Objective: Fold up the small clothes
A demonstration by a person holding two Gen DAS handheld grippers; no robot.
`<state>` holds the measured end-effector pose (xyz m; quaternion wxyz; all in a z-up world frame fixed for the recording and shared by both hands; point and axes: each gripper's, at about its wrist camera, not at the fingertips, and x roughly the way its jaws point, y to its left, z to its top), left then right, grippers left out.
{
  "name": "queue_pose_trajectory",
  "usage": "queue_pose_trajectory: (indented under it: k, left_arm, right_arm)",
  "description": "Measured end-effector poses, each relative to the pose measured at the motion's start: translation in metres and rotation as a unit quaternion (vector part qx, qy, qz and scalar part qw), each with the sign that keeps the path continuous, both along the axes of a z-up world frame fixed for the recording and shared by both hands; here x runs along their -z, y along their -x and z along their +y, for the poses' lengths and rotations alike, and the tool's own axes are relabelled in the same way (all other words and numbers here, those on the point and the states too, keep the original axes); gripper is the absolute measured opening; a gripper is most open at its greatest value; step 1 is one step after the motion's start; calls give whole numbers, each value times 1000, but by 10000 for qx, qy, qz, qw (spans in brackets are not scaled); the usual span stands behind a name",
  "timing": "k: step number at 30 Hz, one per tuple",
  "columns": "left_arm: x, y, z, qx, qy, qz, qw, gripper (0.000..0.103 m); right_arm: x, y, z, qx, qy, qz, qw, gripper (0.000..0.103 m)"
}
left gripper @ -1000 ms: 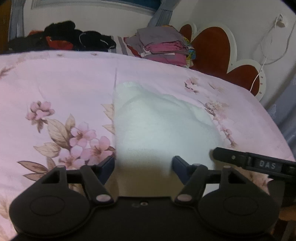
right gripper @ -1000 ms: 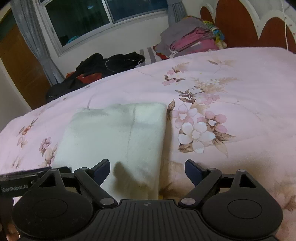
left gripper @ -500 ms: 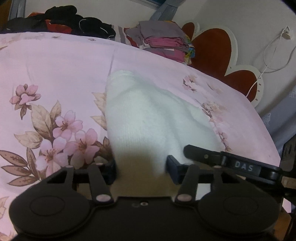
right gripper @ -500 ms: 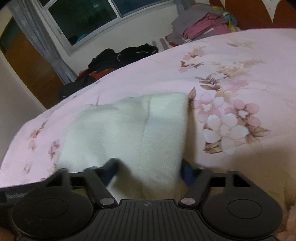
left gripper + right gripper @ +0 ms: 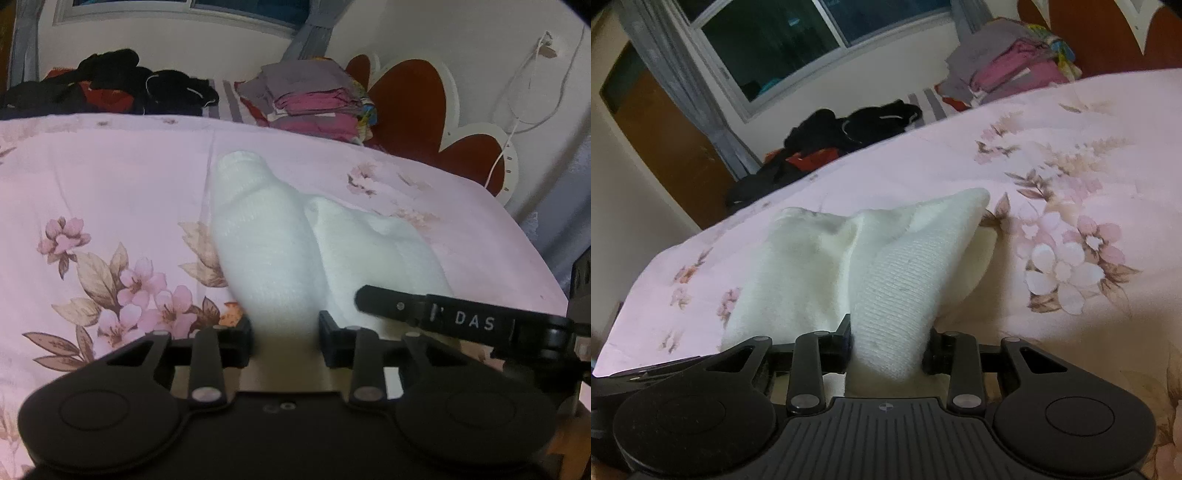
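A white knitted garment (image 5: 266,251) lies on the pink floral bedspread (image 5: 92,177), its near edge lifted into two humps. My left gripper (image 5: 286,332) has its jaws closing, and the pads pinch the left hump at the near edge. In the right wrist view the same garment (image 5: 798,266) rises in a peaked fold. My right gripper (image 5: 888,343) is also closing, with the ribbed right-hand fold bunched tight between its pads. The right tool's black side bar (image 5: 461,317) sits close beside the left gripper.
A stack of folded pink and grey clothes (image 5: 314,99) and a heap of dark clothes (image 5: 110,85) lie at the far side of the bed. A red heart-shaped headboard (image 5: 413,96) and a white cable (image 5: 517,122) are at the right. The bed edge drops off at right.
Both grippers have gone from wide apart around the flat garment's near edge to pinched on it. The cloth has bunched up and risen into folds.
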<state>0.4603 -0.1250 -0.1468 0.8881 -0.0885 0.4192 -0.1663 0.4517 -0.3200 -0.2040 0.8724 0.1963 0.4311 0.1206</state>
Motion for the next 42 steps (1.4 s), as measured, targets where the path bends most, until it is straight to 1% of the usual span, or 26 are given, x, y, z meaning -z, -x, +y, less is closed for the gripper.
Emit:
queue_pose_trajectory:
  k: [11, 14, 17, 23, 26, 32, 35, 40, 42]
  left_arm:
    - [-30, 22, 20, -57, 39, -215, 9997, 30]
    - [-41, 29, 35, -109, 0, -269, 9996, 30]
    - [-51, 35, 60, -194, -34, -306, 9993, 30]
    - [-65, 47, 121, -444, -83, -366, 9983, 30]
    - [-68, 52, 159, -501, -94, -387, 9979, 30]
    - [-67, 58, 254, -472, 94, -373, 9981, 30]
    - [-66, 59, 298, -451, 116, -349, 9983, 30]
    - [-61, 50, 365, -528, 117, -224, 9983, 30]
    - [-58, 46, 386, -559, 77, -166, 9983, 30]
  right_arm:
    - [-31, 12, 33, -212, -191, -221, 9993, 34]
    - [-39, 15, 47, -265, -296, -246, 9989, 34]
    - [-48, 18, 71, -368, -387, -291, 9981, 34]
    - [-57, 19, 132, -626, -514, -321, 9962, 34]
    - [-57, 20, 174, -700, -545, -322, 9955, 34]
    - [-57, 28, 266, -572, -532, -276, 9966, 34]
    - [-57, 30, 316, -565, -463, -260, 9970, 34]
    - [-42, 22, 389, -559, -558, -140, 9968, 34]
    - [-35, 17, 408, -591, -602, -81, 9964, 34]
